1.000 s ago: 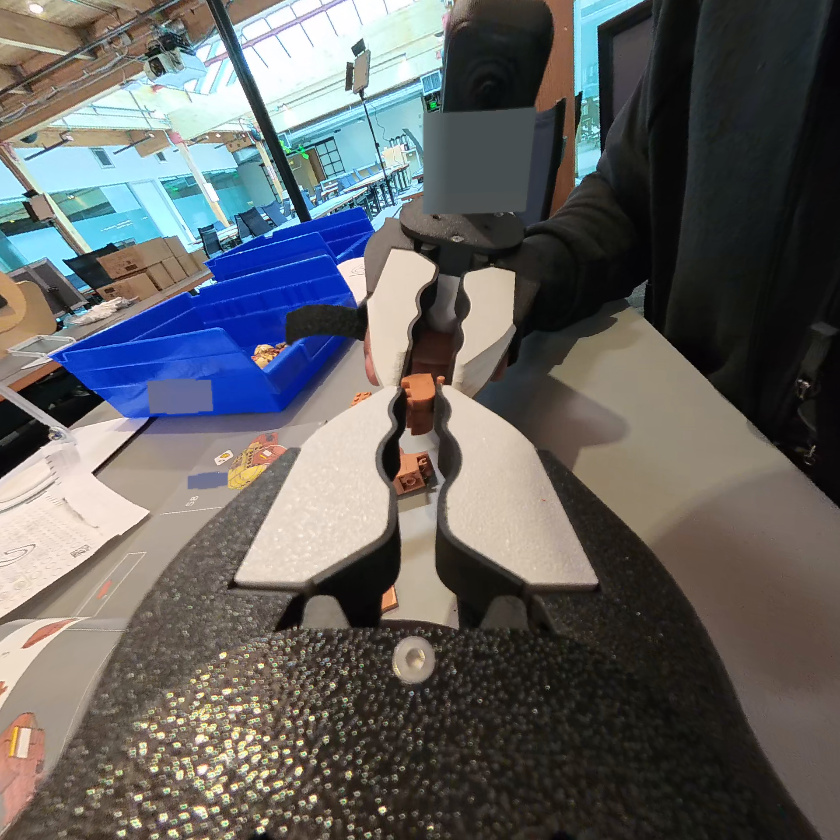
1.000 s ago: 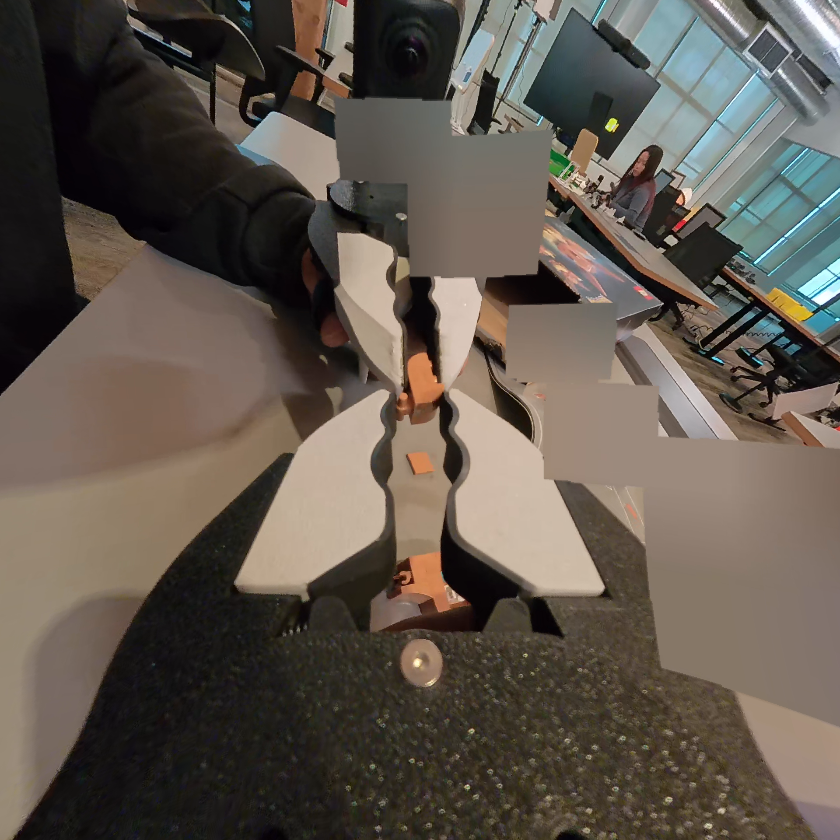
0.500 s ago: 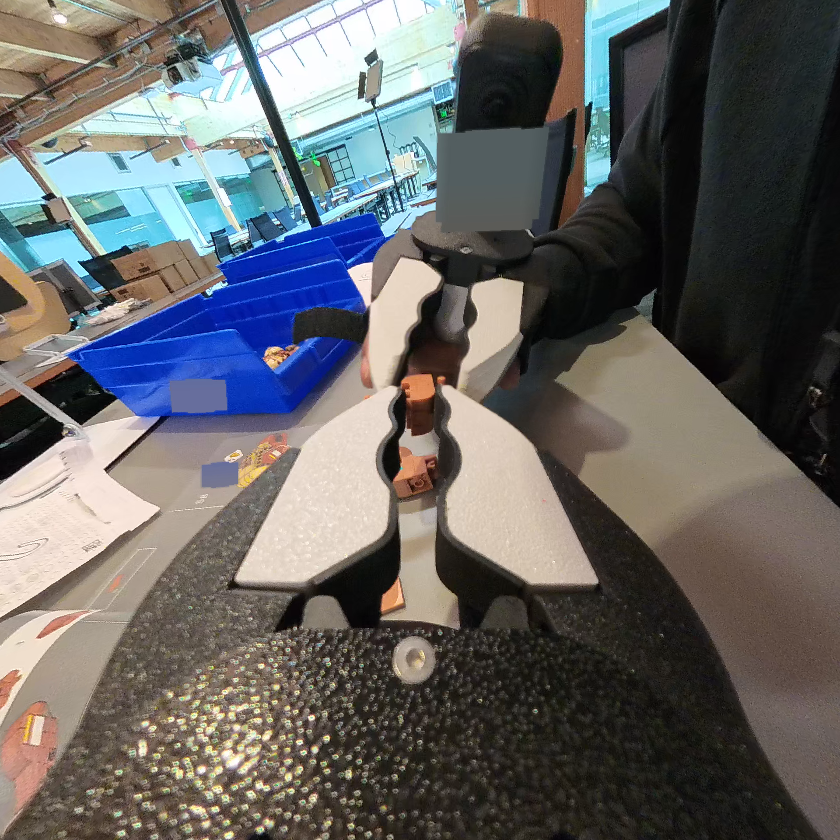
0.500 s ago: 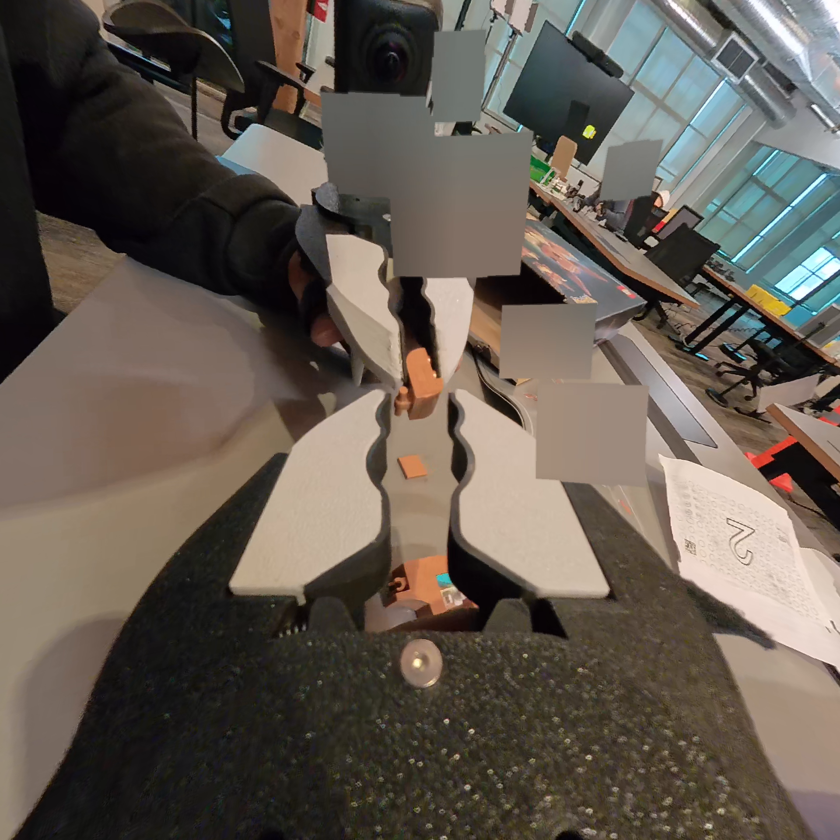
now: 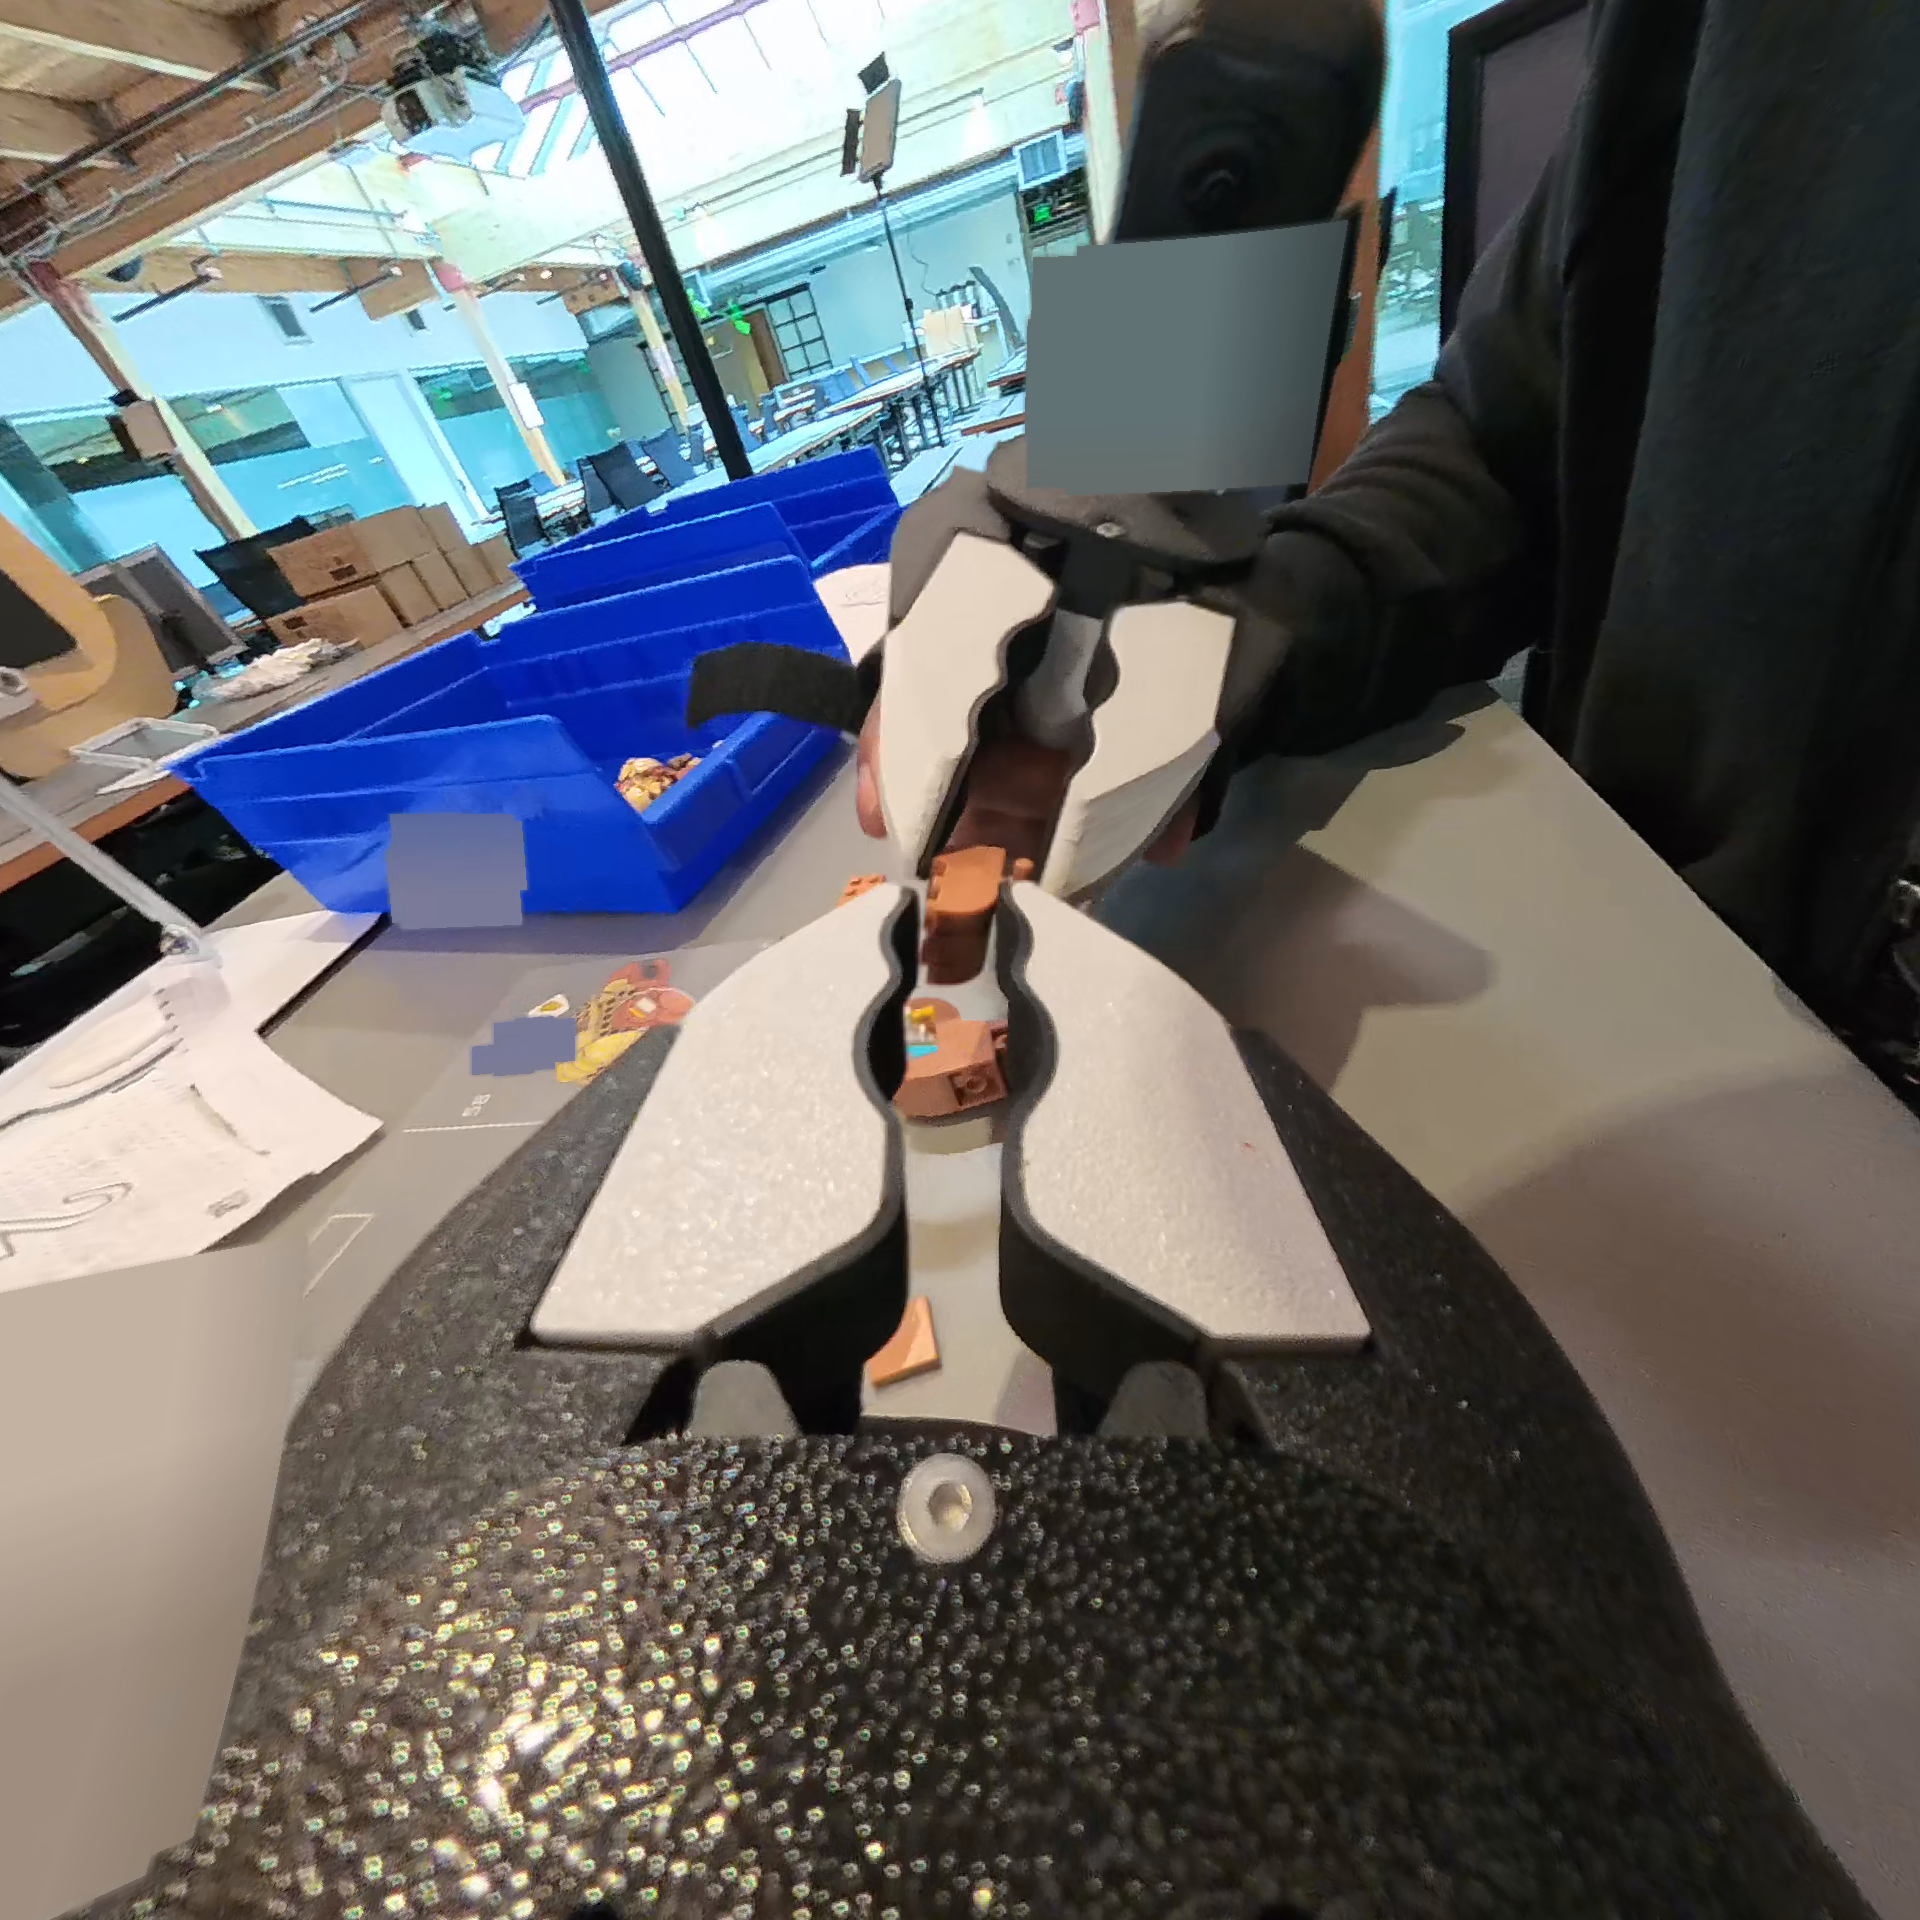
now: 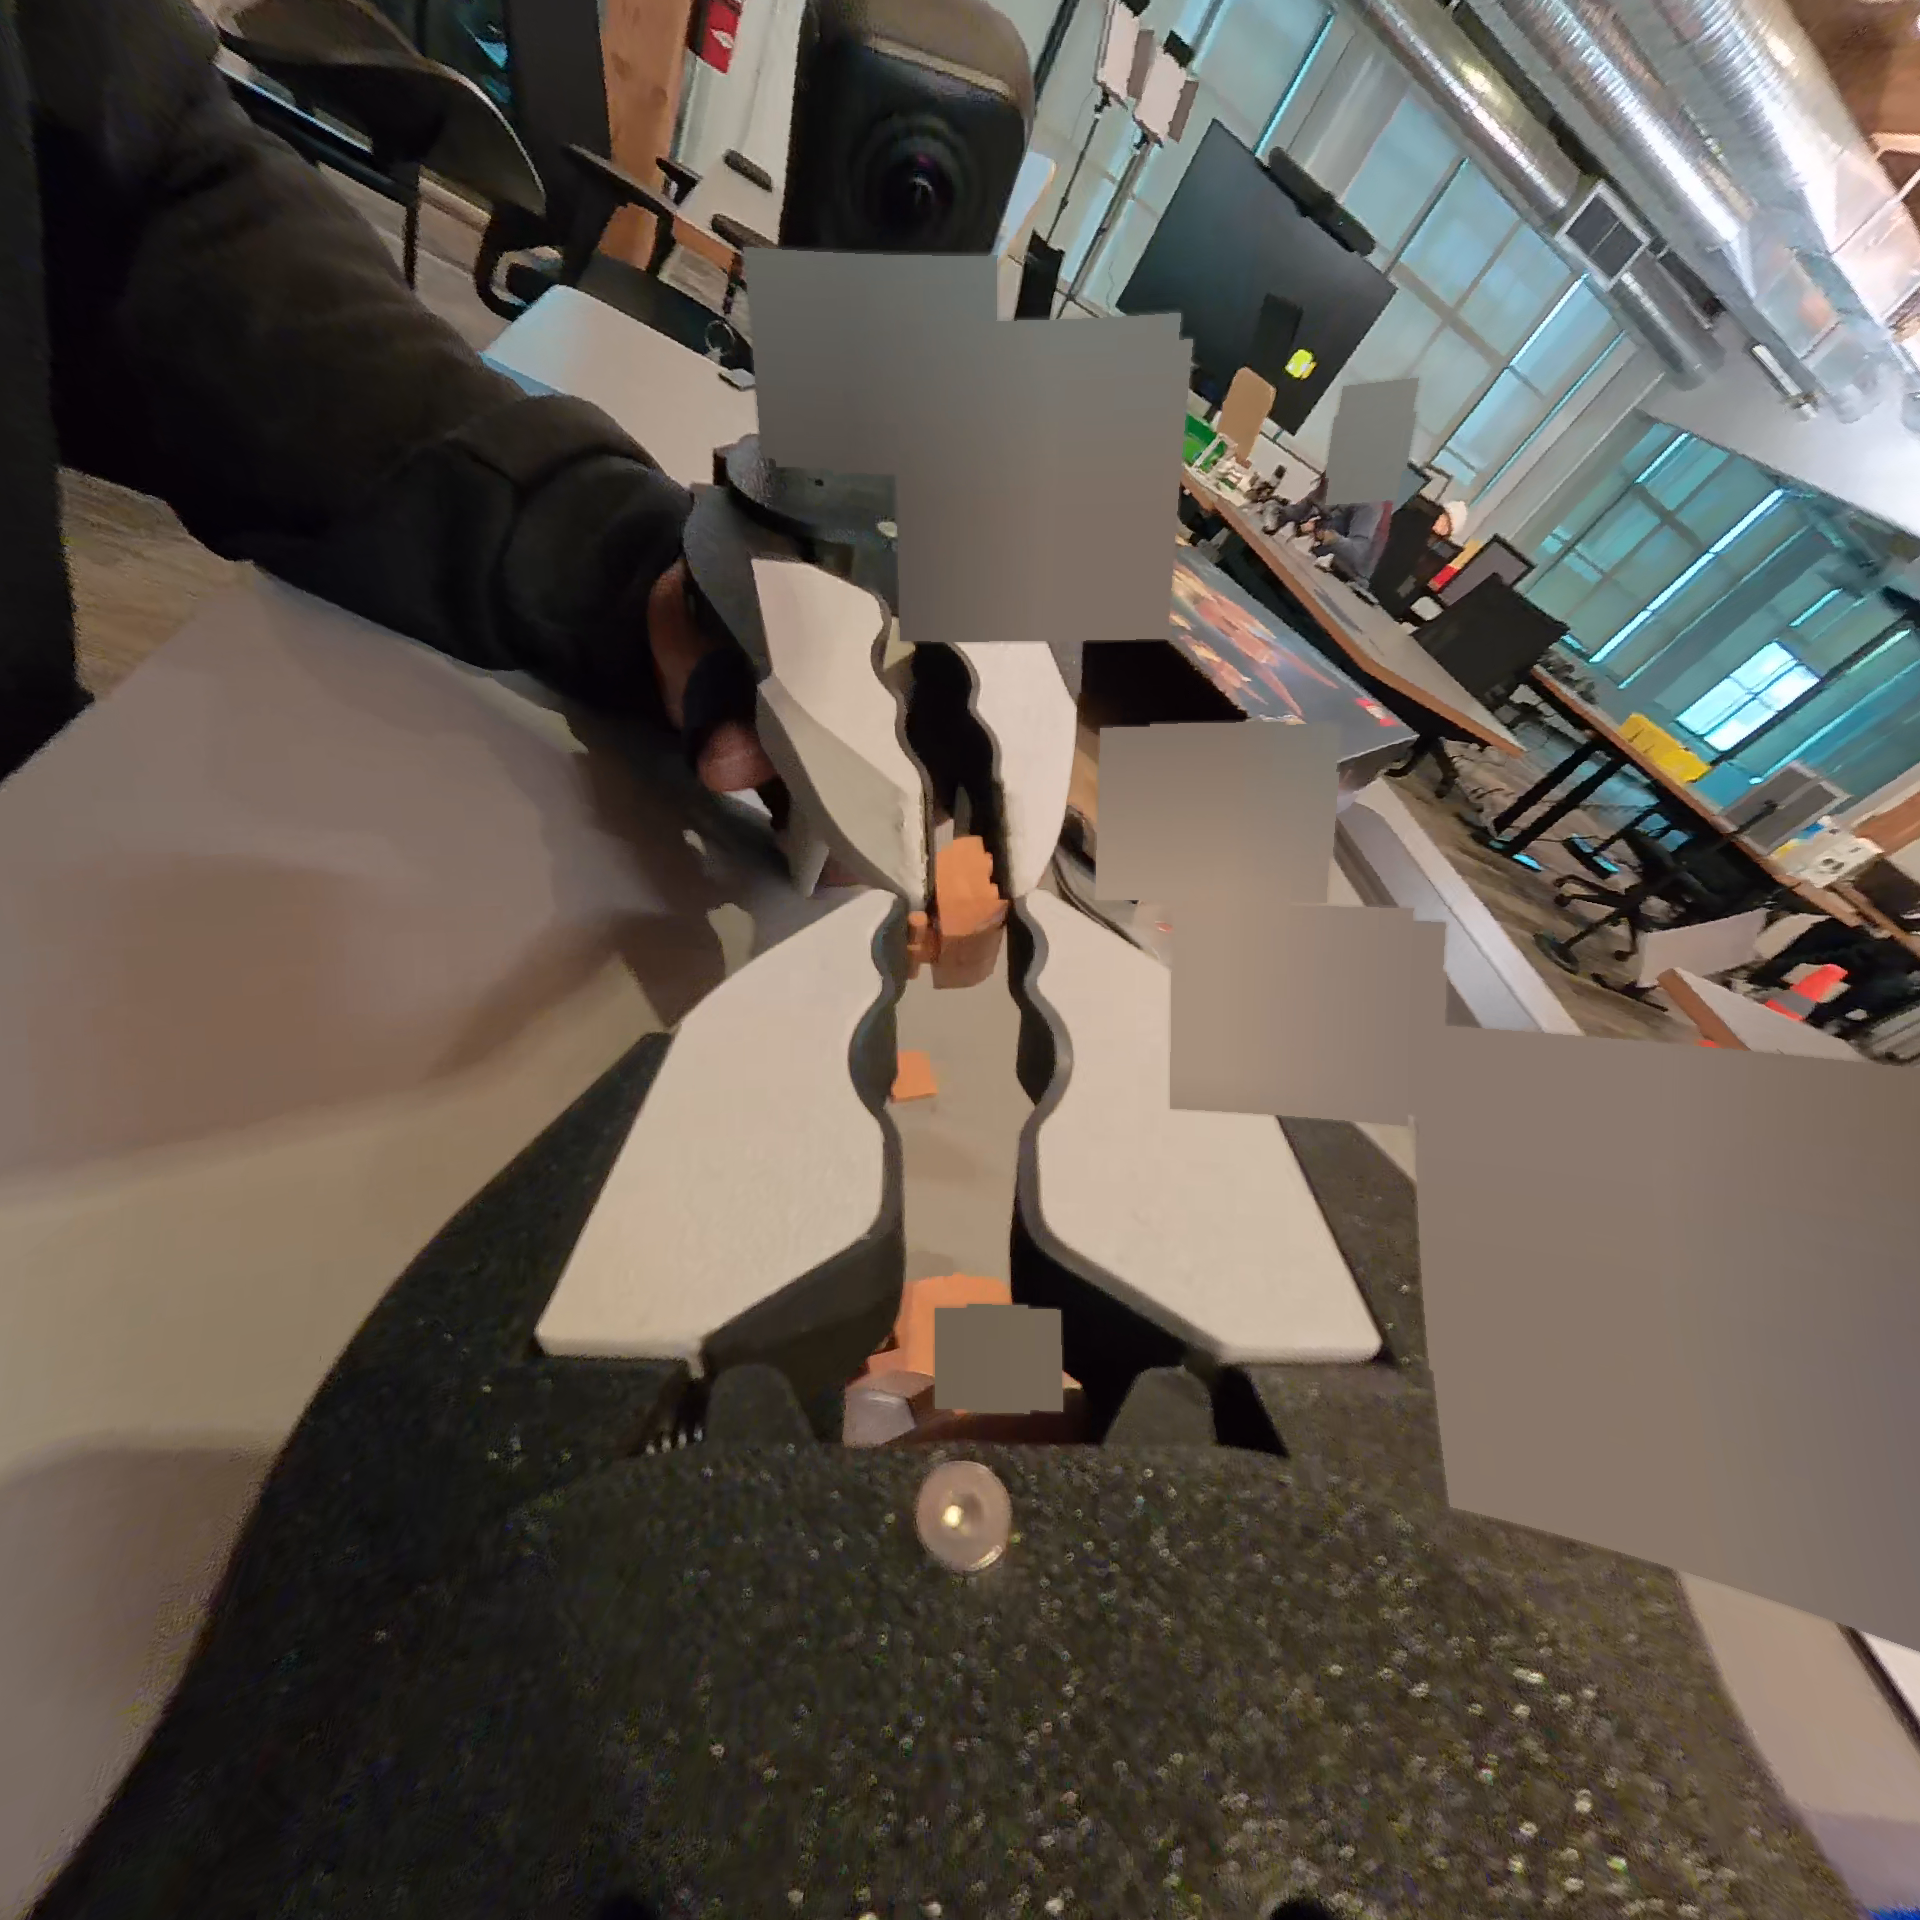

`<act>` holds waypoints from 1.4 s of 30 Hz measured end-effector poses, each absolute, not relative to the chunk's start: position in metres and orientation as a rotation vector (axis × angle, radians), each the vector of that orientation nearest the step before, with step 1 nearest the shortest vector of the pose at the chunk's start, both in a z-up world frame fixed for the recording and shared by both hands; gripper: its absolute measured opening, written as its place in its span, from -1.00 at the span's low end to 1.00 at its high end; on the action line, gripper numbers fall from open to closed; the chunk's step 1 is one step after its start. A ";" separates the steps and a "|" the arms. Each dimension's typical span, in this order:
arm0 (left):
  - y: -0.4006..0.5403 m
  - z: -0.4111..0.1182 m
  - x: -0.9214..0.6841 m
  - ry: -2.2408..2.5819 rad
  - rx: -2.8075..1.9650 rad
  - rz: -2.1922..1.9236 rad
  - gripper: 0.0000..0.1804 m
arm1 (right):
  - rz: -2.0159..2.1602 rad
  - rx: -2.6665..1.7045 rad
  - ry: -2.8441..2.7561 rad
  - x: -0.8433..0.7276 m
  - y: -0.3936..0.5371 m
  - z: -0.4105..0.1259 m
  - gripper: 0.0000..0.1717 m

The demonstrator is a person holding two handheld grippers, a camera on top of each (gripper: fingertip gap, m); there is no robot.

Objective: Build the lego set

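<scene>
Grey bench (image 5: pixel 1558 1039) with a blue bin (image 5: pixel 436 790) at the back. In front of the bin, left claw (image 5: pixel 961 914) and right claw (image 6: pixel 951 935) meet tip to tip, both clenched on one little brown brick assembly (image 5: pixel 961 909). Looks light, stiff and slick; I'd pinch its flat sides. A flat tile (image 5: pixel 906 1345) lies loose underneath.
</scene>
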State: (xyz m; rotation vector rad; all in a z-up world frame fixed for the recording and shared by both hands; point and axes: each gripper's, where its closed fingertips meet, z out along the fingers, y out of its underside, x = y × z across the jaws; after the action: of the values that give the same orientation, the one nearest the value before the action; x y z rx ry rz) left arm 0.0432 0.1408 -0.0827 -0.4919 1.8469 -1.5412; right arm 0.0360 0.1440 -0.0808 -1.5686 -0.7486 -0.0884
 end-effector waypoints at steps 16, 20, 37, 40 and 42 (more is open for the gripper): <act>0.143 -0.090 0.042 1.886 -0.420 -1.385 -0.87 | -0.223 -1.492 -0.840 0.032 0.141 -0.083 -0.80; 0.145 -0.096 0.040 1.932 -0.401 -1.327 -0.87 | -0.256 -1.523 -0.871 0.031 0.143 -0.089 -0.79; 0.145 -0.124 0.025 2.281 -1.094 -1.761 -0.79 | -0.583 -1.428 -1.117 0.021 0.147 -0.113 -0.79; 0.146 -0.128 0.026 2.289 -1.088 -1.706 -0.80 | -0.559 -1.458 -1.104 0.022 0.148 -0.116 -0.79; 0.150 -0.131 0.029 2.284 -1.071 -1.636 -0.80 | -0.486 -1.536 -1.083 0.023 0.148 -0.122 -0.77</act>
State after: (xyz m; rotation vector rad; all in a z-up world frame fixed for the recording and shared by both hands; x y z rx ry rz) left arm 0.0287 0.1503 -0.1307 -1.0714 2.2845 -1.6363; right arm 0.0232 0.1481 -0.1216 -1.5359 -1.0826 -0.4856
